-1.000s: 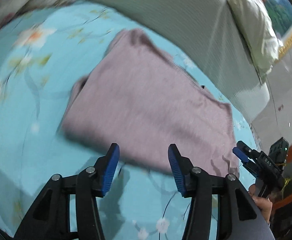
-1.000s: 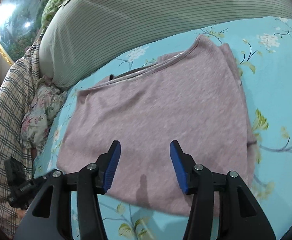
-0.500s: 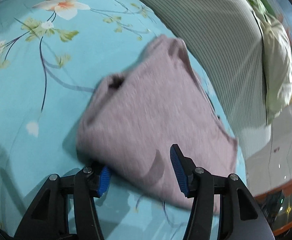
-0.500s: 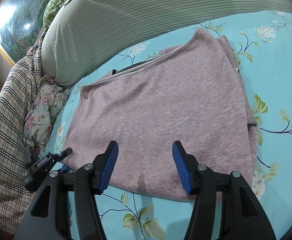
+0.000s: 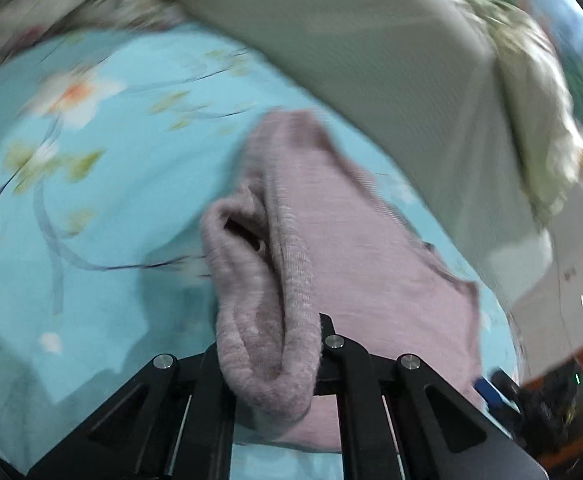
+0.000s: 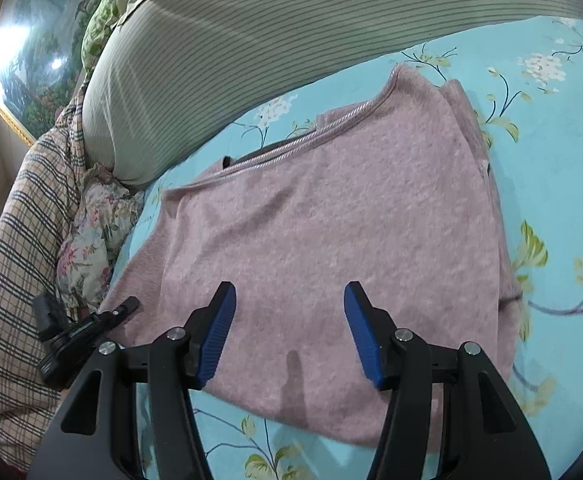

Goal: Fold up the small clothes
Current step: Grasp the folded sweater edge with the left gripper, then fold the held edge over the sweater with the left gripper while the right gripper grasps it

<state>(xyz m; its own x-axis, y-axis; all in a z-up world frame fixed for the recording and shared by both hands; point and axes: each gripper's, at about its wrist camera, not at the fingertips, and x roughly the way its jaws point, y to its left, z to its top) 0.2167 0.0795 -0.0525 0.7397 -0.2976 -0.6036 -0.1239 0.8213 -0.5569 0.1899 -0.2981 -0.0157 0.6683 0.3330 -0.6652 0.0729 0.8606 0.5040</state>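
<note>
A folded pink knit sweater (image 6: 331, 220) lies on the light blue flowered bedsheet (image 6: 563, 128). In the left wrist view my left gripper (image 5: 269, 344) is shut on a bunched edge of the sweater (image 5: 263, 320); the cloth hides the pads. The left gripper also shows in the right wrist view (image 6: 125, 306) at the sweater's left corner. My right gripper (image 6: 289, 328) is open and empty, hovering just above the sweater's near edge.
A striped grey-green pillow (image 6: 291, 40) lies behind the sweater. A plaid blanket (image 6: 11, 240) and a flowered cloth (image 6: 91, 240) sit at the left. A framed landscape picture (image 6: 31, 60) is on the wall. The view from the left wrist is motion-blurred.
My left gripper has moved onto the sweater's side edge and closed on it, bunching the cloth. My right gripper stayed open and drifted slightly closer over the near edge.
</note>
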